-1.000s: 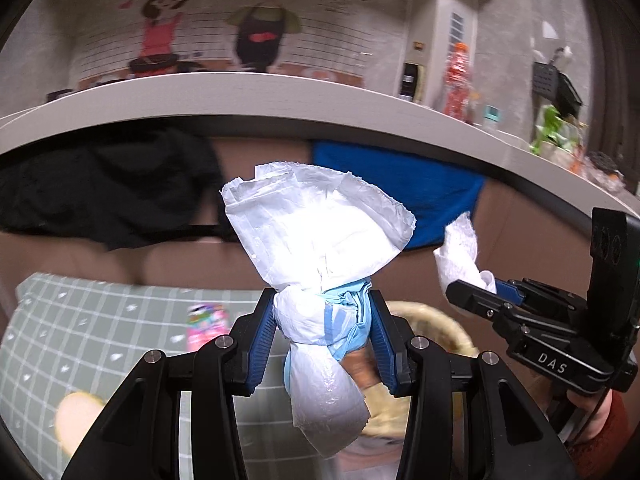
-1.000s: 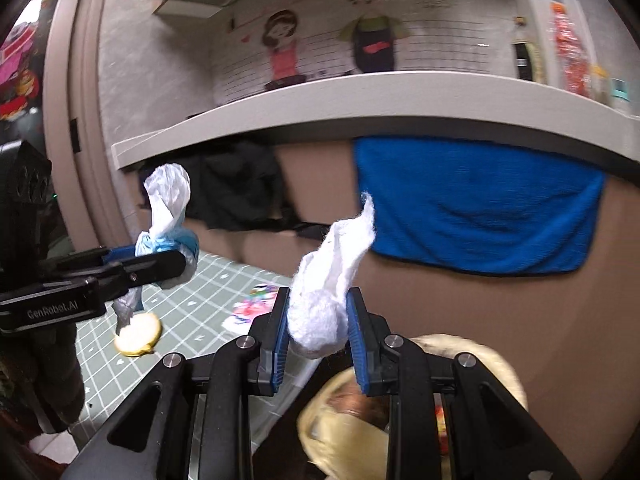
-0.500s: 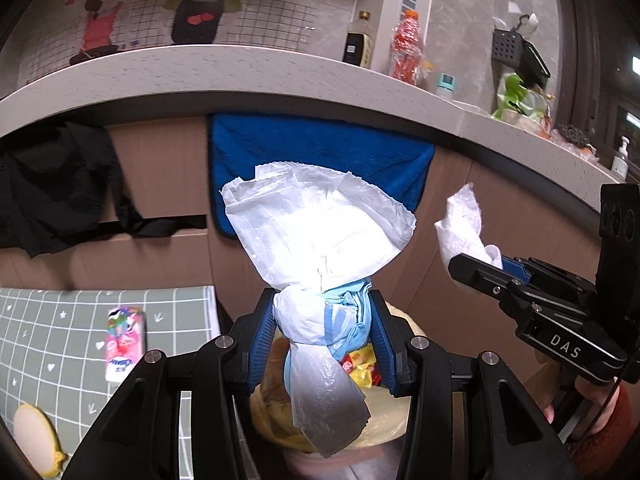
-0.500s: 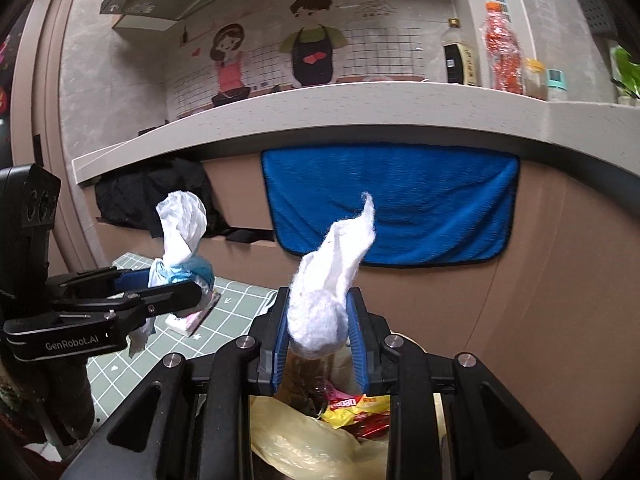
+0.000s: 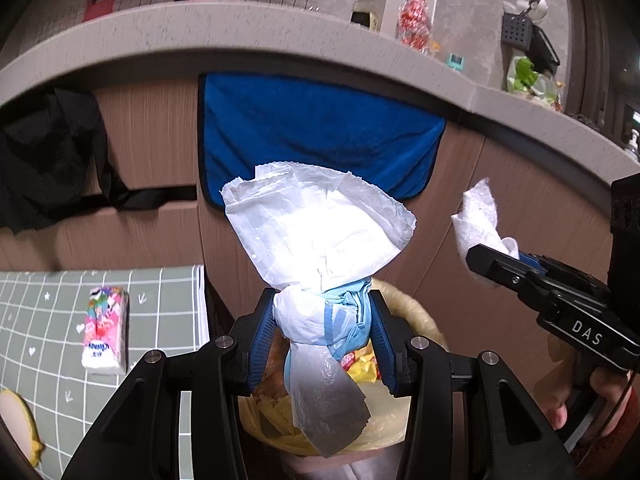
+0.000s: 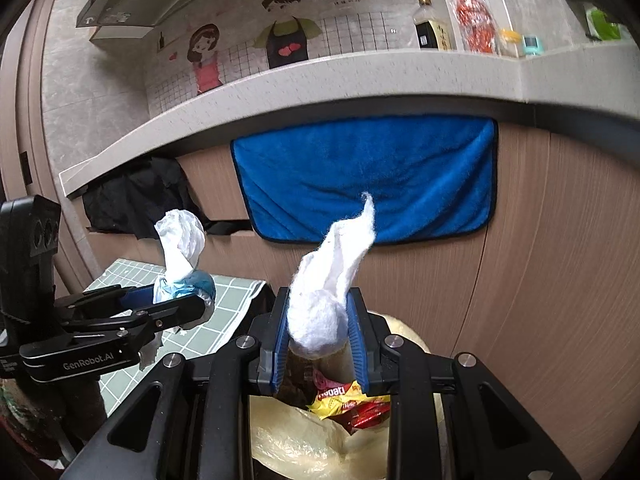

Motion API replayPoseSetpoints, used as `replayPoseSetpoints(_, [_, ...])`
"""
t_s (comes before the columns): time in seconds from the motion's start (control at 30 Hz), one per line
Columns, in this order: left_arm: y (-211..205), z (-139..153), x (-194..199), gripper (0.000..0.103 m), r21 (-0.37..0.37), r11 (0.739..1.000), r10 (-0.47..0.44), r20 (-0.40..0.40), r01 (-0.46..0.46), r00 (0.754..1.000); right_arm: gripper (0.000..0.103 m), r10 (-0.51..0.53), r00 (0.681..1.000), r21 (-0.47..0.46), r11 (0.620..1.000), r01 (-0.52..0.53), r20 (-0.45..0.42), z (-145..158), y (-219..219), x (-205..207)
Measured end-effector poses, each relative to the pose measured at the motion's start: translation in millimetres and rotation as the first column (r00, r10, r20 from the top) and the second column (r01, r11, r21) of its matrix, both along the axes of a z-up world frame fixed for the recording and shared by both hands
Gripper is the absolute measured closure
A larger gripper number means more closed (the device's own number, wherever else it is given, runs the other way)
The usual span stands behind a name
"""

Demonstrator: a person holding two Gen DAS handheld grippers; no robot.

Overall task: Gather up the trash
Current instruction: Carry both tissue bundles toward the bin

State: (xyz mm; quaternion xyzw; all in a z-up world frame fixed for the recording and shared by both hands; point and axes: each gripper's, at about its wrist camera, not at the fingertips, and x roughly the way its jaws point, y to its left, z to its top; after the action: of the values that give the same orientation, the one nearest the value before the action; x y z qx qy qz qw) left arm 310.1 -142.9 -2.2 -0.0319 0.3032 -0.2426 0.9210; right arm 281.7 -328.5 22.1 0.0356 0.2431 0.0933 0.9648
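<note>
Below both our grippers sits a bin [image 6: 404, 330] lined with a yellowish bag [image 6: 296, 436]. Inside it we see red and yellow snack wrappers [image 6: 348, 400] lying on the crumpled liner; the rest of its contents is covered by our gripper frames, and the bin's near rim is cut off at the bottom edge of both views.

Beside the bin, to its left, stands a table with a green checked cloth [image 5: 168, 292]. On it lie a small tissue pack [image 5: 105, 330] and, at the far corner, a round yellowish thing [image 5: 18, 420] that we cannot make out, as it is half cut off.

Our left gripper [image 5: 322, 330] is clamped, part way closed, on a knotted bundle of white and pale blue plastic bag [image 5: 320, 240], held above the bin's opening. Its lower tail hangs down in front of the liner.

Our right gripper [image 6: 318, 330] is squeezed nearly closed on a wad of white tissue [image 6: 328, 280], also above the bin.
</note>
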Motion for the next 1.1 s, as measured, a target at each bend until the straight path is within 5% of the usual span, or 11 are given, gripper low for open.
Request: replayPoseSetpoints(1.1, [-19.6,-73.9,42.8,0.057,0.011,0.999,-0.034,-0.179,0.037,0.983,0.077,-0.024,0.979,0.066,0.997,0.038,-0.204,-80.8,-21.0,41.6])
